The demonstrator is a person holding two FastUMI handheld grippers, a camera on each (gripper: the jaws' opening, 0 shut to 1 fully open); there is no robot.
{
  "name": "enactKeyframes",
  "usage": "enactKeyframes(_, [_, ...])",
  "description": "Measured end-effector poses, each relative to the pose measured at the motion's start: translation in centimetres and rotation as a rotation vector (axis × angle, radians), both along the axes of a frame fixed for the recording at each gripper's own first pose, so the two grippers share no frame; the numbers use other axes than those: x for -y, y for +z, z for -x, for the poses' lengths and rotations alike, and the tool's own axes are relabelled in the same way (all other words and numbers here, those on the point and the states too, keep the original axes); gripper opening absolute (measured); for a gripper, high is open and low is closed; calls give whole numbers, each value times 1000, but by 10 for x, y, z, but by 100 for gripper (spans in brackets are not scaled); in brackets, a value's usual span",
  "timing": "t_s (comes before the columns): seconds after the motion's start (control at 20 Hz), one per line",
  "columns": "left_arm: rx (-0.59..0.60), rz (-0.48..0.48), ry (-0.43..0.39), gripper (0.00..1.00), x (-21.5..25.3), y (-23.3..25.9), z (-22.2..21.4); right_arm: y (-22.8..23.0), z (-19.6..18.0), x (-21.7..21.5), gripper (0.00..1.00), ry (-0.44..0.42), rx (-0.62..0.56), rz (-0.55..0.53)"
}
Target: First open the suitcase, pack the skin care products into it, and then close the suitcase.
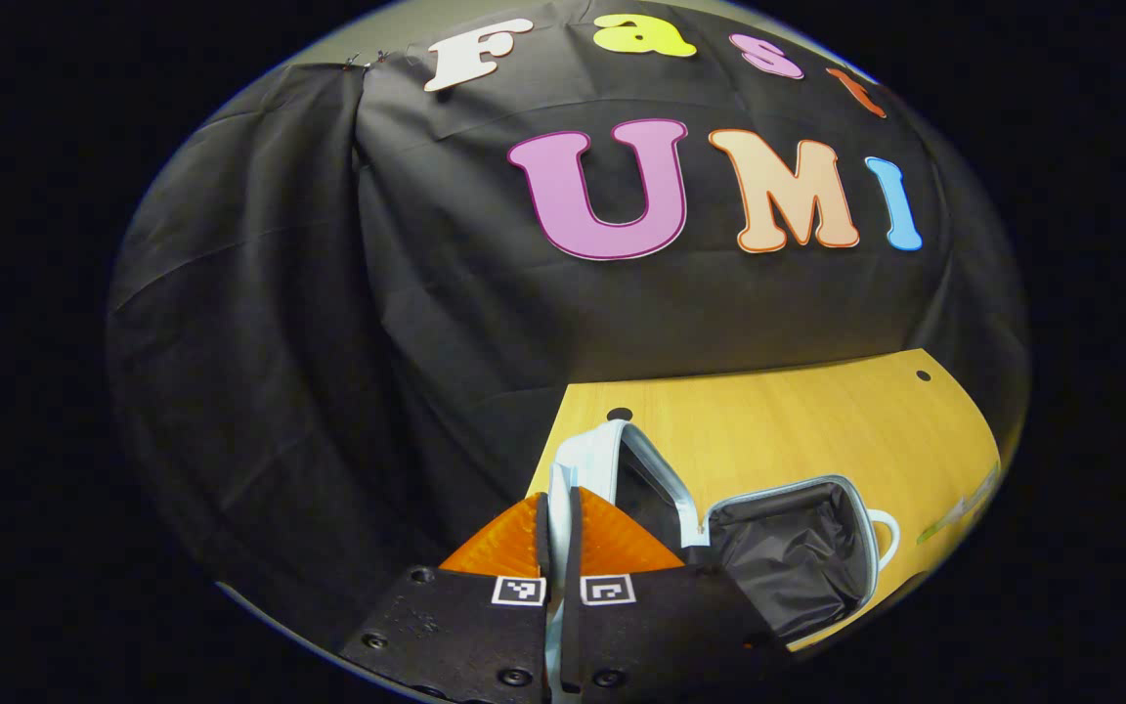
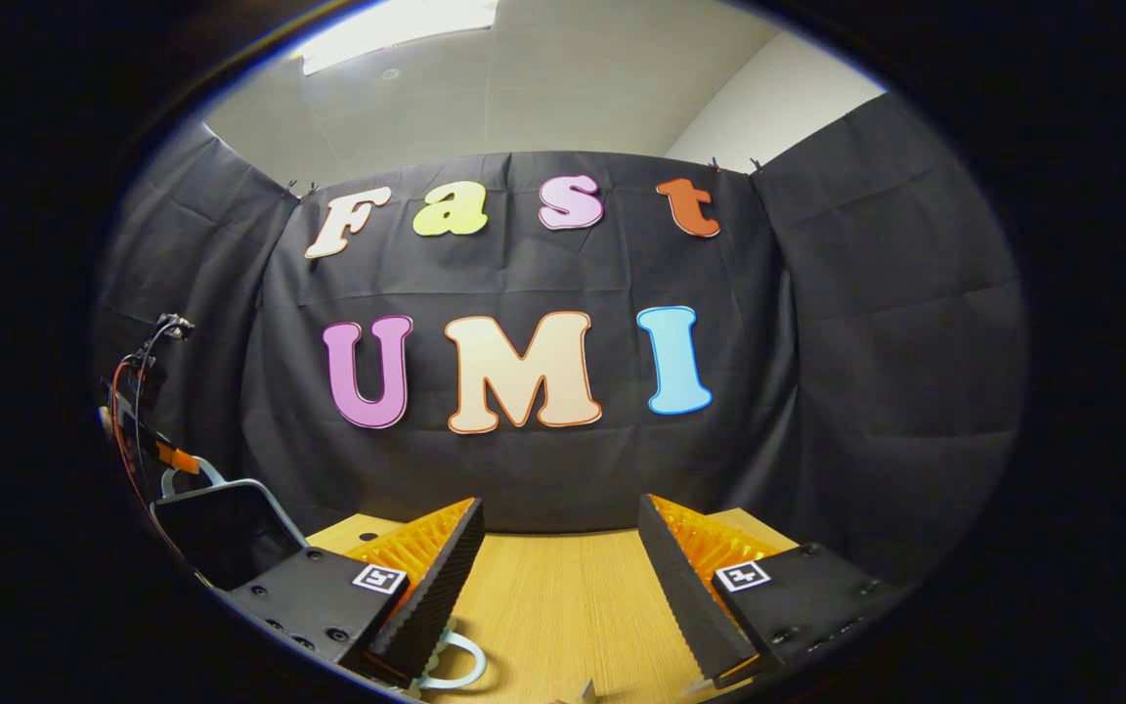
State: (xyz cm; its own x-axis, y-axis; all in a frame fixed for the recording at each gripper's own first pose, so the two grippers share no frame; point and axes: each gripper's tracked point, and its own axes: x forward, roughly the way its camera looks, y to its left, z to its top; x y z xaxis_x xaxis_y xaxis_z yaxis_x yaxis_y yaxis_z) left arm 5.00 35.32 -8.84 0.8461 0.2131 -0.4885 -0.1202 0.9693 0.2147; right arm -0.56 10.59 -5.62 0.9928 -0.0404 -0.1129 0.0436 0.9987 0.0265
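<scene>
Both left gripper (image 1: 557, 518) jaws pinch suitcase lid (image 1: 590, 452) edge.

Both views look low across the table (image 2: 563, 596) toward the booth wall (image 2: 876, 342).

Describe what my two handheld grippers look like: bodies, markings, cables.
The left gripper and right gripper match: two wedge-shaped fingers with ribbed sides and finely toothed inner faces, mounted on flat black plates with small screws. Each plate carries a square black-and-white marker. In the right gripper view, red and black cables run along the left gripper.
</scene>
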Motion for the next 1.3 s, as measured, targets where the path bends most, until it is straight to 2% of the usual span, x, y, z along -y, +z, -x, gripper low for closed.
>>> enactKeyframes(0.35, [-48,71,106,0,-78,-63,-1,-5,10,-14,100,-51,-29,30])
enactKeyframes(0.5, [-54,87,153,0,-98,-85,1,-5,11,-14,100,-59,-18,58])
enactKeyframes(0.7, [-65,72,216,0,-116,-114,4,-10,16,-5,100,-81,-30,44])
enactKeyframes(0.8, [-79,-1,304,8,-134,-116,12,-11,17,3,100,-86,-32,54])
enactKeyframes(0.85, [-54,-19,330,22,-139,-112,10,-11,16,8,100,-91,-33,56])
enactKeyframes(0.9, [-17,-30,352,26,-144,-101,9,-11,15,12,100,-98,-34,56])
enactKeyframes(1.1, [178,-40,357,89,-120,-39,3,-7,11,26,98,-105,-33,42])
enactKeyframes(1.15, [228,-35,351,93,-108,-24,1,-6,9,28,98,-97,-34,46])
enactKeyframes(1.2, [273,-30,343,88,-93,-10,1,-3,7,32,96,-91,-27,54])
enactKeyframes(1.25, [314,-24,324,93,-76,5,1,0,5,37,98,-82,-21,62])
enactKeyframes(1.3, [337,-13,296,88,-56,14,2,1,2,40,98,-67,-23,68])
